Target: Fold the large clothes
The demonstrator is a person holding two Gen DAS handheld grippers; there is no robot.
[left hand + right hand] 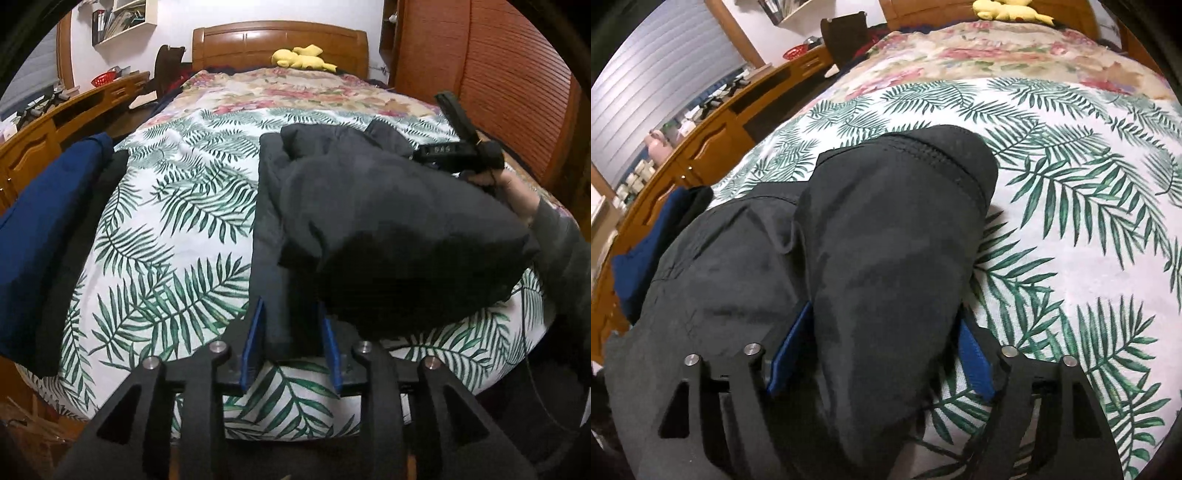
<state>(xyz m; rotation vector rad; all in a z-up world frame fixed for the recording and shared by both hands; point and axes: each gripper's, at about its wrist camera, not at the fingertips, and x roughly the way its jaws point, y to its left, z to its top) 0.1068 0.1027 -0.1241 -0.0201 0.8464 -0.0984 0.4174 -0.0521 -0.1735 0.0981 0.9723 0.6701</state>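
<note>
1. Nearest us, our left tongs [291,343] stand partly open, with a flat edge of the dark jacket [388,221] lying between the blue pads [255,343]. We cannot tell whether the pads press on it.
2. Our right tongs [882,354] stand wide, straddling a puffy fold of the same jacket. The cloth fills the gap and meets the pads, yet we cannot tell if it is gripped.
3. The jacket lies bunched on the leaf-print bedspread [177,229], toward the bed's near right part in the left view.
4. At the bed's left edge rests a folded blue garment [48,236] beside a black one [85,258].
5. Farther off lie a floral quilt [295,92] and a yellow plush toy [303,58] by the wooden headboard [280,37].
6. A wooden desk [44,136] runs along the left wall.
</note>
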